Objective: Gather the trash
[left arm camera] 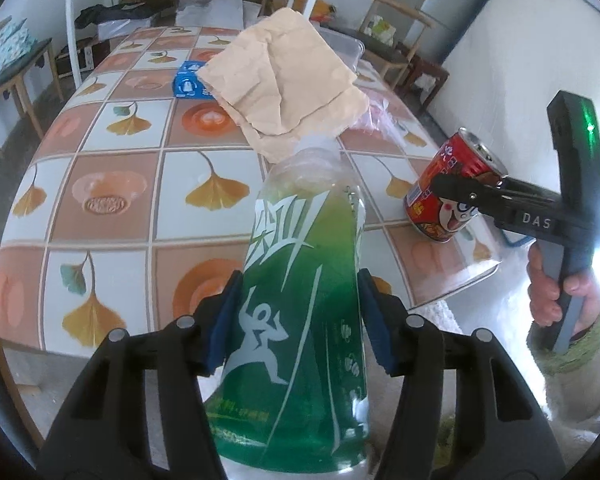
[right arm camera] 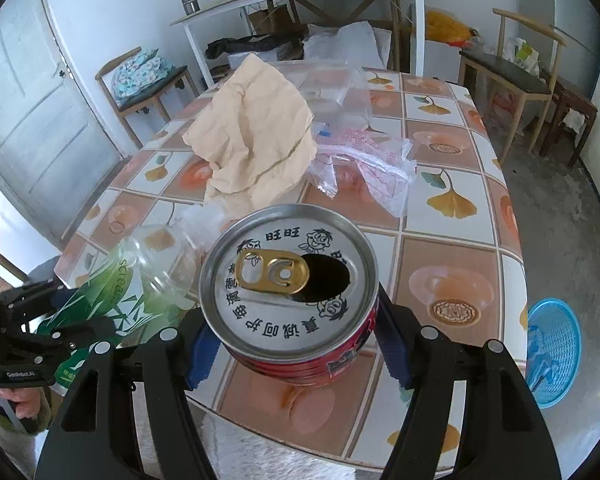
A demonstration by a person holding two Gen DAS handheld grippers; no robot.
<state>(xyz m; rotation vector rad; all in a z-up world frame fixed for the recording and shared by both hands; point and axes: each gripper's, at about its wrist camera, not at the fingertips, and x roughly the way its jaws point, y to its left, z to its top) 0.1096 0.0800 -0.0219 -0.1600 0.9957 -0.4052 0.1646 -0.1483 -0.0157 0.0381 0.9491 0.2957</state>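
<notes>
Right wrist view: I see right gripper (right arm camera: 296,344) clamping red drink can (right arm camera: 296,300), upright; blue basket (right arm camera: 553,352) on floor to its right. Left gripper (left arm camera: 296,328) clamps green bottle (left arm camera: 304,320), farther away.

Bright, even daylight fills both fisheye views, which bend strongly toward dark rounded corners (straight tabletop (left arm camera: 100,184) lines curve), with blown-out white glare at the left view's right edge and soft shadows.

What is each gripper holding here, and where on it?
Left gripper clamps the green bottle around its labelled body. Right gripper clamps the red can by its sides.
</notes>
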